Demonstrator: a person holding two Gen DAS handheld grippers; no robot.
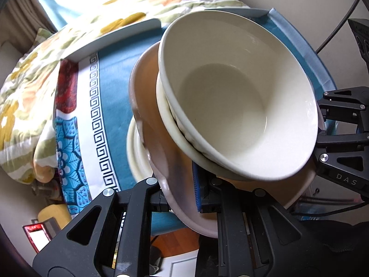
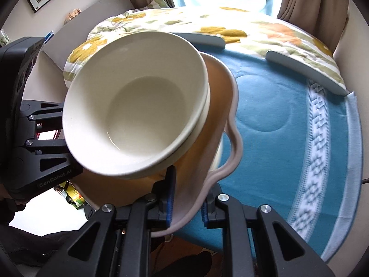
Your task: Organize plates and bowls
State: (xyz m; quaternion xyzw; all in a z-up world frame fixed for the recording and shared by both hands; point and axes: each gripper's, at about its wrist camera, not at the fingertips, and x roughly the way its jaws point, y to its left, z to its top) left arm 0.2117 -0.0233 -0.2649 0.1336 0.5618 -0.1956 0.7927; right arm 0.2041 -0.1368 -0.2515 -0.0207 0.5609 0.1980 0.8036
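A pink scalloped plate [image 1: 161,161] with an orange centre is held tilted above the table, with two nested cream bowls [image 1: 239,97] on it. My left gripper [image 1: 182,198] is shut on the plate's near rim. My right gripper [image 2: 185,207] is shut on the opposite rim of the plate [image 2: 233,143], and the bowls [image 2: 138,106] sit left of it. Each gripper also shows in the other view, the right one [image 1: 341,138] and the left one [image 2: 43,143]. A cream dish [image 1: 138,159] lies under the plate on the table.
The table carries a blue patterned cloth [image 1: 110,106], also in the right wrist view [image 2: 288,138]. A floral quilt [image 2: 184,23] lies on the bed beyond, with grey rails [image 2: 306,73] at the table's far edge. Curtains and a window are behind.
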